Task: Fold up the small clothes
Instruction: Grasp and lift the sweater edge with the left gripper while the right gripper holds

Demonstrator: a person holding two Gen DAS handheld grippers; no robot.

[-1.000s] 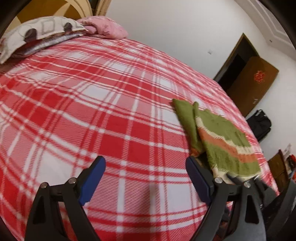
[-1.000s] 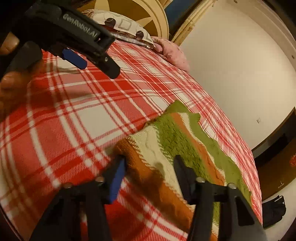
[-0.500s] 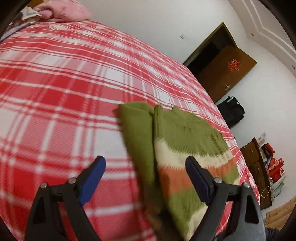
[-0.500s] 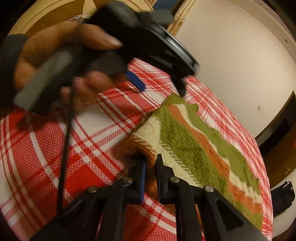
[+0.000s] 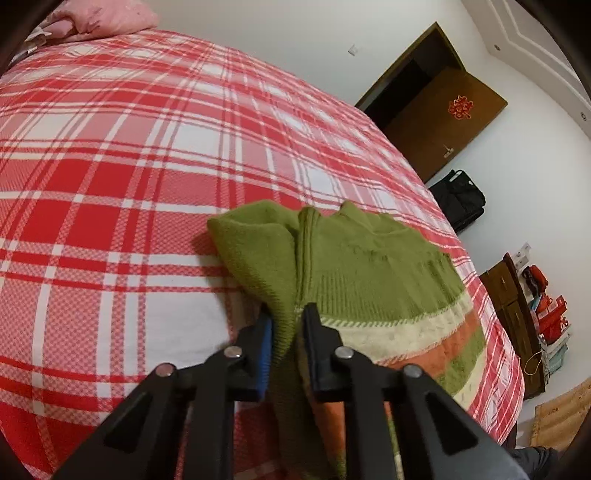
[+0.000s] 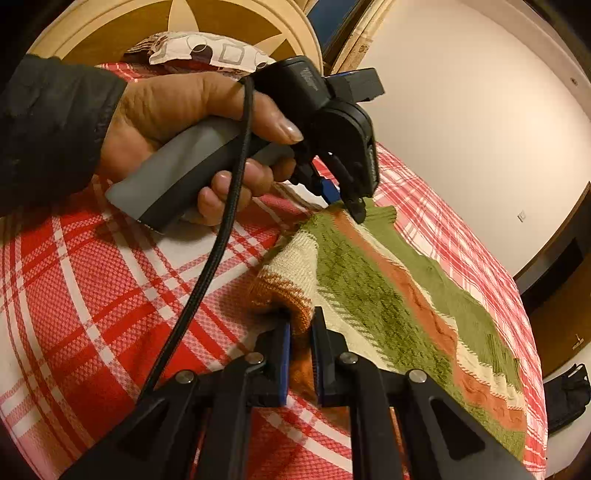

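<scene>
A small knitted sweater (image 5: 369, 280), green with cream and orange stripes, lies folded lengthwise on the red plaid bed. My left gripper (image 5: 286, 321) is shut on its green folded sleeve edge near the shoulder. In the right wrist view the sweater (image 6: 388, 295) stretches away to the right. My right gripper (image 6: 300, 328) is shut on its orange and cream hem corner. The left gripper (image 6: 356, 210), held in a hand, also shows there, pinching the far green end.
The red plaid bedspread (image 5: 129, 166) covers the whole bed. A pink pillow (image 5: 107, 18) and a patterned pillow (image 6: 207, 50) lie at the headboard. A brown door (image 5: 443, 122), a black bag (image 5: 461, 199) and shelves (image 5: 524, 306) stand past the bed's far side.
My left gripper swung over to the sweater and shut on its green edge. My right gripper shut on the hem corner half a second ago and still holds it.
</scene>
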